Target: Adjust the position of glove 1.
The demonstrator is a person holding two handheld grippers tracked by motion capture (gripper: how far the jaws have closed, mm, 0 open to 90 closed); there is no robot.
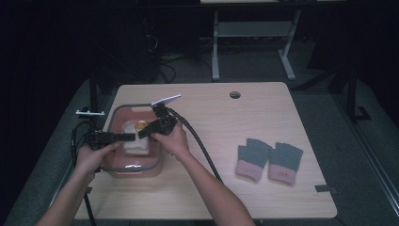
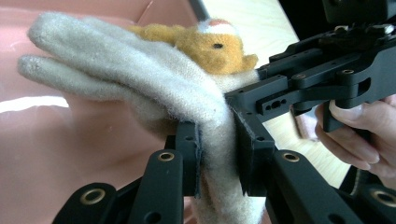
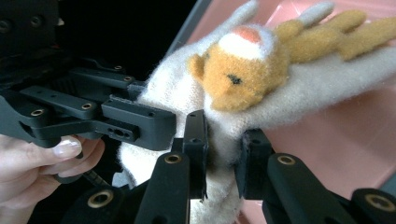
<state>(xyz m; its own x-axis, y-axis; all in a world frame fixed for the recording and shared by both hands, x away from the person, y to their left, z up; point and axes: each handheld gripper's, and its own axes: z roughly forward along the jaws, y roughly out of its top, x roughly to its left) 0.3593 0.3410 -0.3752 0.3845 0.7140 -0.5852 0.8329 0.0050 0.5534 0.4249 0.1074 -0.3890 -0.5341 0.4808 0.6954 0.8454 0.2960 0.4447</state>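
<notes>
A cream woolly glove (image 1: 136, 143) with an orange plush animal (image 2: 212, 46) sewn on it is held over a pink bin (image 1: 134, 170) with a grey rim at the table's left. My left gripper (image 2: 217, 140) is shut on the glove's cuff end, its pads pressing the wool from both sides. My right gripper (image 3: 224, 140) is also shut on the glove (image 3: 308, 88), just below the animal (image 3: 243, 70). In the high view, the left gripper (image 1: 131, 137) and right gripper (image 1: 142, 133) meet tip to tip over the bin. The glove's fingers (image 2: 70, 51) point away over the pink bin floor (image 2: 51, 158).
A pair of grey fingerless gloves with pink cuffs (image 1: 269, 161) lies on the table's right half. A round cable hole (image 1: 235, 94) sits near the far edge. Thick black cables (image 1: 197, 141) trail from the right gripper across the wooden table (image 1: 211, 188). A desk frame (image 1: 254, 33) stands beyond.
</notes>
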